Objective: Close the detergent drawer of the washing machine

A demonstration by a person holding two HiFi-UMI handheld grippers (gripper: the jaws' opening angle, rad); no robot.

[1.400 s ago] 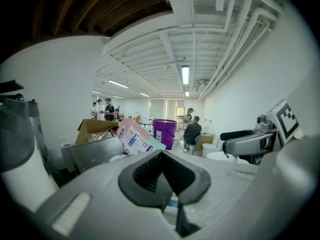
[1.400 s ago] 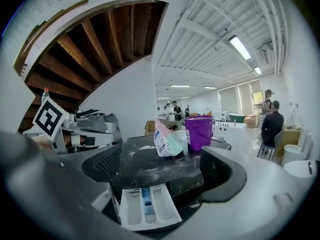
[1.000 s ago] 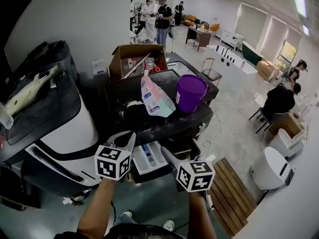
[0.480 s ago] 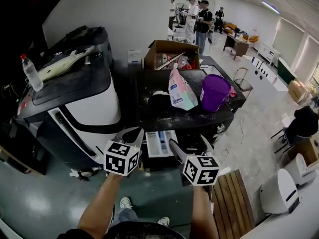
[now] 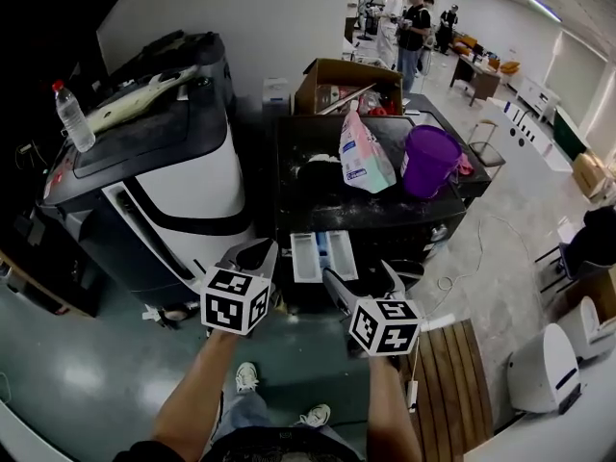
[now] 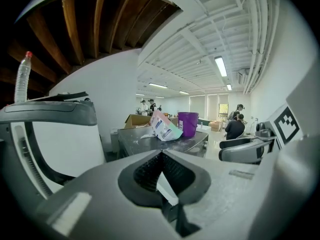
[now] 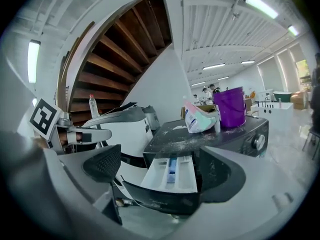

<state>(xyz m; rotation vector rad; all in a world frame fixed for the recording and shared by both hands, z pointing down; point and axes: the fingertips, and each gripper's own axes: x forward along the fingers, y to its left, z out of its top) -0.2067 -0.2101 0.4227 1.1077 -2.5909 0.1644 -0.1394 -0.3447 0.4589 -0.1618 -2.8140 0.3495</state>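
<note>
The black washing machine [image 5: 385, 221] stands ahead with its white detergent drawer [image 5: 322, 254] pulled out at the front left. My right gripper [image 5: 361, 279] is open just before the drawer's dark front panel. In the right gripper view the drawer [image 7: 170, 174] lies in the gap between the two pads of this gripper [image 7: 162, 181]; I cannot tell whether it touches. My left gripper [image 5: 254, 255] hangs left of the drawer, beside it, with its jaws shut and empty. In the left gripper view its closed tips [image 6: 160, 156] point over the machine's top [image 6: 165, 143].
A detergent bag [image 5: 364, 157] and a purple bucket [image 5: 428, 160] stand on the machine, an open cardboard box [image 5: 346, 83] behind them. A large black-and-white machine [image 5: 164, 186] with a water bottle [image 5: 72, 114] stands left. A wooden pallet [image 5: 452, 373] lies right. People [image 5: 404, 17] stand far back.
Both grippers have come forward and lower towards the drawer's front. The view has swung, so the washing machine sits more to the right. The jaws look the same.
</note>
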